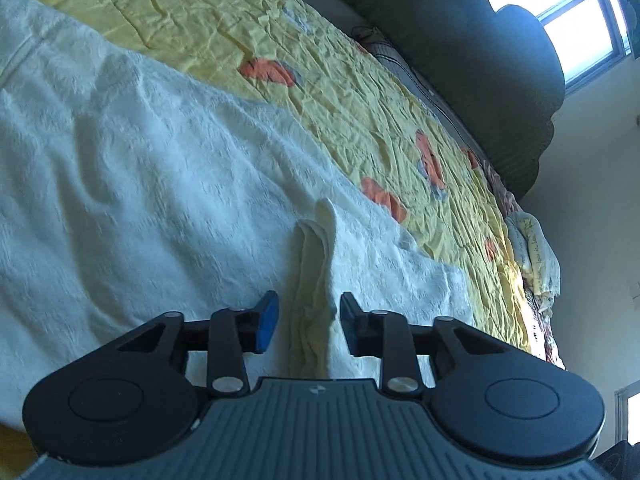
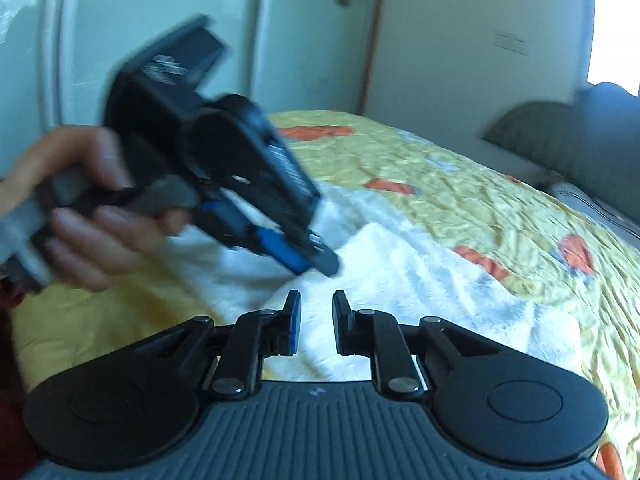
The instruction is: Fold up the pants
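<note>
Left tool (image 1: pixel 309 322) released, pads straddling a raised ridge of the white pants (image 1: pixel 160 168) near their edge on the yellow bedspread (image 1: pixel 320 80); right tool (image 2: pixel 316 322) released above the same cloth, bedspread open beyond.

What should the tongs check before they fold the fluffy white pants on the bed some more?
1. Left tongs open around the raised fold of the white pants: ok.
2. Left tongs pinching that fold: not ok, jaws apart.
3. Right tongs open, holding nothing: ok.
4. Right tongs over the pants: ok, cloth lies just ahead.
5. Pants lying flat on the yellow bedspread: not ok, rumpled.
6. Where the waistband and leg ends are: cannot tell.
</note>
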A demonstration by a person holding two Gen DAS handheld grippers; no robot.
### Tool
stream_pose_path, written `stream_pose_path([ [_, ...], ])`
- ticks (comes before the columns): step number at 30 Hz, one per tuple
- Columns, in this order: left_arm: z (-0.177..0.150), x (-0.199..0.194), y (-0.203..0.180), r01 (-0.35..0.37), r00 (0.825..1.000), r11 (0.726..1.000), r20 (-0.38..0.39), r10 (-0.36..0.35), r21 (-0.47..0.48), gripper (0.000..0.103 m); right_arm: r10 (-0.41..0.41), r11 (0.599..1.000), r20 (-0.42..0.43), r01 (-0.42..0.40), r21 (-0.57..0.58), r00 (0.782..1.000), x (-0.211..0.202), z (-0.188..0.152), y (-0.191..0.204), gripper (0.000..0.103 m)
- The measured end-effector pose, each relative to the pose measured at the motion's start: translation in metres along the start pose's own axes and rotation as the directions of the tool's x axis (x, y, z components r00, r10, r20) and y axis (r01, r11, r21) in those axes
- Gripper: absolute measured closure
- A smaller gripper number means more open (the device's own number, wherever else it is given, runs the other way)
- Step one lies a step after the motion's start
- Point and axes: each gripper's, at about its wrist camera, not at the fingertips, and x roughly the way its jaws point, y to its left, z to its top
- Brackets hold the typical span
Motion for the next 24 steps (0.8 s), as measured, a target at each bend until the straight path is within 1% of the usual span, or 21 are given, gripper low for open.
stream_pose_path([
  [1, 0.007, 0.002, 0.002, 0.015, 1.000, 1.000, -0.001, -0.015, -0.007, 0.056, -0.004, 1.000, -0.012, 0.004, 0.027, 1.000, 0.006, -0.001, -0.001, 0.087],
  [3, 0.016, 0.008, 0.003, 0.027, 1.000, 1.000, -0.003, -0.027, 0.001, 0.046, -0.005, 0.997, -0.022, 0.007, 0.079, 1.000, 0.017, -0.002, -0.006, 0.087],
  [5, 0.023, 0.016, 0.003, 0.027, 1.000, 1.000, -0.001, -0.027, 0.003, 0.045, 0.006, 0.993, -0.036, -0.002, 0.115, 0.999, 0.023, -0.002, -0.010, 0.087],
  [7, 0.028, 0.025, 0.003, 0.050, 0.999, 0.999, -0.010, -0.050, -0.011, 0.043, 0.009, 0.992, -0.041, -0.004, 0.126, 0.999, 0.027, -0.006, -0.015, 0.087],
  [8, 0.030, 0.029, 0.003, 0.069, 0.997, 0.997, -0.019, -0.070, -0.022, 0.043, 0.011, 0.992, -0.040, -0.006, 0.128, 0.999, 0.027, -0.007, -0.015, 0.087],
  [9, 0.032, 0.034, 0.003, 0.103, 0.994, 0.994, -0.034, -0.105, -0.038, 0.043, 0.012, 0.992, -0.039, -0.007, 0.129, 0.999, 0.026, -0.008, -0.015, 0.087],
  [11, 0.034, 0.046, 0.003, 0.163, 0.983, 0.983, -0.074, -0.169, -0.086, 0.044, 0.016, 0.990, -0.036, -0.011, 0.138, 0.999, 0.027, -0.010, -0.018, 0.087],
  [12, 0.034, 0.052, 0.003, 0.195, 0.974, 0.974, -0.090, -0.206, -0.112, 0.052, 0.017, 0.989, -0.035, -0.012, 0.144, 0.999, 0.029, -0.010, -0.019, 0.086],
  [13, 0.035, 0.056, 0.004, 0.211, 0.969, 0.969, -0.100, -0.224, -0.126, 0.060, 0.017, 0.989, -0.035, -0.011, 0.150, 0.999, 0.033, -0.009, -0.023, 0.084],
  [14, 0.034, 0.060, 0.005, 0.196, 0.971, 0.970, -0.106, -0.213, -0.144, 0.080, 0.012, 0.988, -0.036, -0.006, 0.155, 0.999, 0.033, -0.009, -0.023, 0.081],
  [15, 0.033, 0.061, 0.006, 0.175, 0.977, 0.974, -0.099, -0.190, -0.143, 0.098, 0.005, 0.987, -0.037, 0.001, 0.159, 0.999, 0.033, -0.007, -0.023, 0.079],
  [17, 0.029, 0.056, 0.006, 0.189, 0.980, 0.975, -0.048, -0.195, -0.113, 0.098, 0.001, 0.986, -0.032, 0.004, 0.167, 0.999, 0.036, -0.004, -0.028, 0.074],
  [18, 0.027, 0.050, 0.003, 0.183, 0.983, 0.980, -0.017, -0.185, -0.080, 0.098, 0.004, 0.985, -0.027, 0.000, 0.175, 1.000, 0.035, -0.002, -0.030, 0.074],
  [20, 0.025, 0.039, -0.009, 0.140, 0.989, 0.990, 0.053, -0.140, 0.017, 0.098, 0.019, 0.981, -0.008, -0.017, 0.194, 1.000, 0.035, 0.002, -0.032, 0.073],
  [21, 0.026, 0.037, -0.016, 0.114, 0.990, 0.991, 0.075, -0.119, 0.067, 0.098, 0.026, 0.978, 0.001, -0.026, 0.205, 1.000, 0.036, 0.003, -0.034, 0.072],
  [22, 0.027, 0.037, -0.020, 0.096, 0.992, 0.991, 0.076, -0.103, 0.094, 0.098, 0.028, 0.976, 0.002, -0.028, 0.215, 1.000, 0.040, 0.005, -0.036, 0.067],
  [23, 0.028, 0.041, -0.023, 0.078, 0.995, 0.990, 0.060, -0.085, 0.114, 0.098, 0.026, 0.975, -0.003, -0.024, 0.221, 1.000, 0.043, 0.004, -0.036, 0.062],
  [24, 0.029, 0.047, -0.024, 0.045, 0.997, 0.990, 0.049, -0.052, 0.133, 0.098, 0.016, 0.974, -0.019, -0.011, 0.225, 1.000, 0.049, 0.002, -0.037, 0.050],
])
